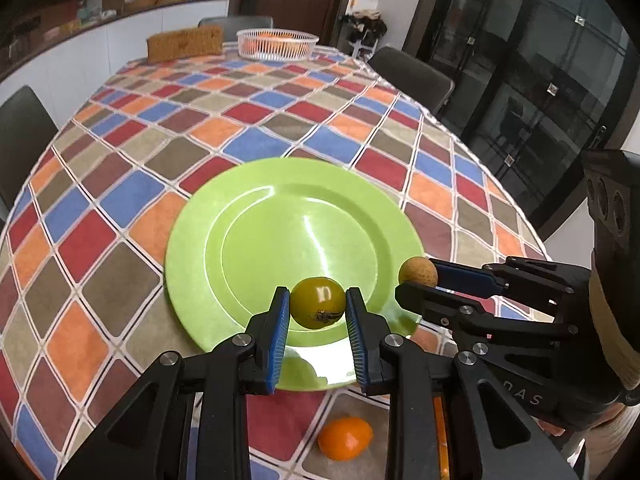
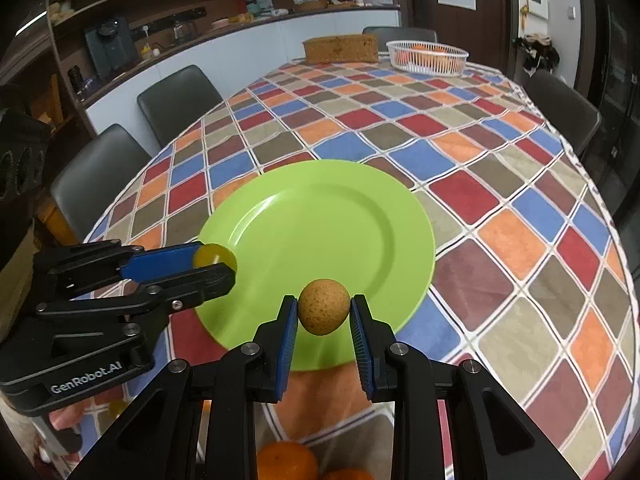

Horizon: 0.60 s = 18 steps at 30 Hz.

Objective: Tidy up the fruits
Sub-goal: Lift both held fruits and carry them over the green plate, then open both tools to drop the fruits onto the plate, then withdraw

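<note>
My left gripper point(image 1: 318, 308): pads pinching 1 yellow-green tomato point(image 1: 317, 302) across its middle; likely soft, slick. My right gripper point(image 2: 324, 314): closed on 1 tan round fruit point(image 2: 323, 306), probably light, brittle-skinned. Both over green plate point(image 1: 280, 216) near rim.

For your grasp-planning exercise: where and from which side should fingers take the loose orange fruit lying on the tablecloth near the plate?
Grip the orange fruit across its short middle, coming from above; it is slightly oval, lies loose on the tablecloth, with open cloth around it.
</note>
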### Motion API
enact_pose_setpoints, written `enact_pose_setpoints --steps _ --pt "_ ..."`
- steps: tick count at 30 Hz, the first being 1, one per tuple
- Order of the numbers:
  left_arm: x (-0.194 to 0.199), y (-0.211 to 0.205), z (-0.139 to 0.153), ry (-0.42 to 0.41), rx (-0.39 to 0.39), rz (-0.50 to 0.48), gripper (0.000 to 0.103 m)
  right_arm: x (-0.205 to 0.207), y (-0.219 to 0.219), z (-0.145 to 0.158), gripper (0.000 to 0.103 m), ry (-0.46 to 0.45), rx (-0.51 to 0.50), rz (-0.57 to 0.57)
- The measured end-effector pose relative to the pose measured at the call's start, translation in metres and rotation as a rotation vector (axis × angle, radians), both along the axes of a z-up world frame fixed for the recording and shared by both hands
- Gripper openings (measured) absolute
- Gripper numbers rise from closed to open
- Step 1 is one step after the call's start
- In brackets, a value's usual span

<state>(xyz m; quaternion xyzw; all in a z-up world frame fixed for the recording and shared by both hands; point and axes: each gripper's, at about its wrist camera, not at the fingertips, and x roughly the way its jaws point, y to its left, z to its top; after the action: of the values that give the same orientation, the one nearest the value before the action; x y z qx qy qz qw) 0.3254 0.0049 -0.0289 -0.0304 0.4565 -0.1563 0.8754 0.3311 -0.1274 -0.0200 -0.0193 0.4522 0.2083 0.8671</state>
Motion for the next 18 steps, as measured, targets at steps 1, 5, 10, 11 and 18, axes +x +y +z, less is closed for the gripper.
enact_pose_setpoints --steps 1,5,10,11,18 --pt "0.002 0.0 -0.002 0.006 0.001 -0.001 0.028 0.003 0.0 -0.002 0.028 0.008 0.0 -0.001" --pt "0.008 0.001 -0.01 0.03 0.0 0.001 0.028 0.011 0.001 -0.011 0.028 0.028 -0.015 -0.003" --pt "0.008 0.002 -0.013 0.03 0.01 0.005 0.028 0.013 0.004 -0.014 0.028 0.032 -0.025 0.006" --pt "0.008 0.002 -0.013 0.029 0.011 0.007 0.029 0.013 0.004 -0.015 0.028 0.029 -0.026 0.004" --pt "-0.007 0.004 -0.002 -0.003 0.035 0.012 0.029 0.005 0.002 -0.008 0.029 0.008 -0.03 0.002"
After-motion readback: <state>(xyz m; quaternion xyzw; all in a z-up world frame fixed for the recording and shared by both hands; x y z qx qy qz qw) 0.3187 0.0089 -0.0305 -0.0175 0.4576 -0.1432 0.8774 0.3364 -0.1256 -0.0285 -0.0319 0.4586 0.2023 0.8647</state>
